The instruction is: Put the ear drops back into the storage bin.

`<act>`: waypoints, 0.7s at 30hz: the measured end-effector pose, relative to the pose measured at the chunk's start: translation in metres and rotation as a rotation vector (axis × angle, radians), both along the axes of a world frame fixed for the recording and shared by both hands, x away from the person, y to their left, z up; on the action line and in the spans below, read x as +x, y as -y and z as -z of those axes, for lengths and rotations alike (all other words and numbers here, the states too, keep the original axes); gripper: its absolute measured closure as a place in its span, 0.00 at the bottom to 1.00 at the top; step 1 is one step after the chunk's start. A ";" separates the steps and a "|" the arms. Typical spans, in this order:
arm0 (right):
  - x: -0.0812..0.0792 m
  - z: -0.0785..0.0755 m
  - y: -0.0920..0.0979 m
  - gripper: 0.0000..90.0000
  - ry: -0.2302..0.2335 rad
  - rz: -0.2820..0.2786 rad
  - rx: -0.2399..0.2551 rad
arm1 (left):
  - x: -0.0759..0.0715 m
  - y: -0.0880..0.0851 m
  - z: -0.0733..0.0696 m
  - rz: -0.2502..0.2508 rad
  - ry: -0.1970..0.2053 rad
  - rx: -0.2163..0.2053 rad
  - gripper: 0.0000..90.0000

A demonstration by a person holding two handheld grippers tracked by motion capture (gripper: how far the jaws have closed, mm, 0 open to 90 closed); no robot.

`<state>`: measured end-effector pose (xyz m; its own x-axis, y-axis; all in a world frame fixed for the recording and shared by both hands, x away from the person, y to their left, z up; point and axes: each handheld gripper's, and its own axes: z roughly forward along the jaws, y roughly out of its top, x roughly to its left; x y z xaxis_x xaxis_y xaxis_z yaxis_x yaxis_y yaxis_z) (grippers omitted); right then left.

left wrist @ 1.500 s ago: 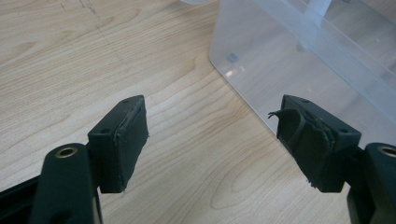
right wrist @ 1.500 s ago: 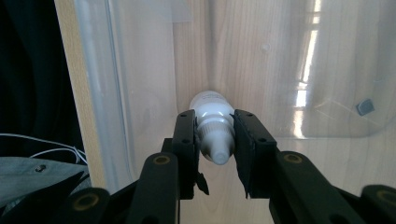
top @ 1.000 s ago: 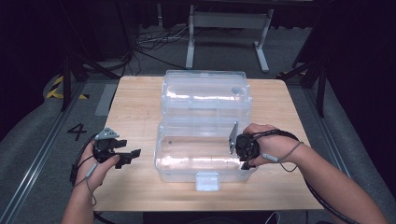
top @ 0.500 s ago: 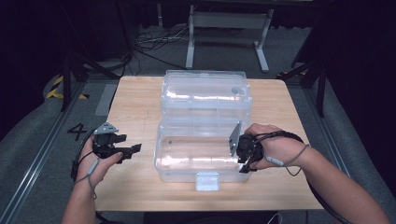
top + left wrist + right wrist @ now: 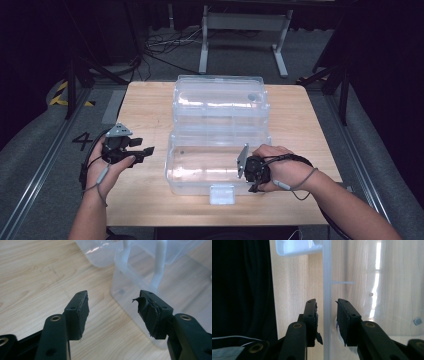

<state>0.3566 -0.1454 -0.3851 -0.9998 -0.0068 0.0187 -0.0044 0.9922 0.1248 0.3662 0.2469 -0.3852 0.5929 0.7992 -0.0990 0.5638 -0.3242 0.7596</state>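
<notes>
A clear plastic box [image 5: 200, 165] stands open on the wooden table [image 5: 145, 110], its lid [image 5: 220, 100] laid back behind it. My left gripper [image 5: 143, 149] hovers left of the box, apart from it. In the left gripper view the jaws of the left gripper [image 5: 111, 305] have just been closing, stand open and hold nothing, with the box's corner [image 5: 140, 277] beyond them. My right gripper [image 5: 251, 176] is at the box's front right. Its jaws [image 5: 327, 312] have just been closing and straddle the clear wall [image 5: 327, 277] with a small gap on each side.
A white latch [image 5: 222, 194] sits at the middle of the box's front edge and appears ahead of the right gripper as the latch [image 5: 297, 247]. Bare wood lies left and right of the box. A metal stand [image 5: 240, 30] and cables are on the floor behind the table.
My left hand has lifted a little and its jaws have narrowed. My right hand has slid along the box's right side toward the near edge of the table.
</notes>
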 end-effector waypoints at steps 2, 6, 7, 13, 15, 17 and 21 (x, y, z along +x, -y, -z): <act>0.000 0.003 -0.001 0.80 0.002 0.004 0.000 | 0.001 0.003 -0.002 -0.015 -0.009 -0.027 0.43; 0.000 0.007 -0.002 0.83 -0.001 -0.005 0.009 | 0.005 0.005 -0.006 -0.006 -0.014 -0.008 0.42; 0.000 0.009 -0.003 0.86 -0.011 -0.008 0.014 | 0.007 0.006 -0.007 -0.010 -0.003 0.011 0.42; -0.002 0.014 -0.003 0.92 0.011 -0.012 0.010 | 0.017 0.010 -0.018 0.015 0.035 0.001 0.37; -0.004 0.014 -0.003 0.93 0.027 -0.010 0.014 | 0.021 0.013 -0.023 0.040 0.033 -0.003 0.37; -0.005 0.014 -0.002 0.93 0.032 -0.008 0.021 | 0.024 0.017 -0.027 0.070 0.029 0.007 0.37; -0.004 0.015 0.001 0.93 0.026 0.009 0.043 | 0.026 0.027 -0.035 0.123 0.036 0.010 0.37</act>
<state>0.3523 -0.1463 -0.3997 -1.0000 0.0017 -0.0078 0.0004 0.9858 0.1677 0.3919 0.2197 -0.3499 0.6894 0.7211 -0.0683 0.4918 -0.3968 0.7751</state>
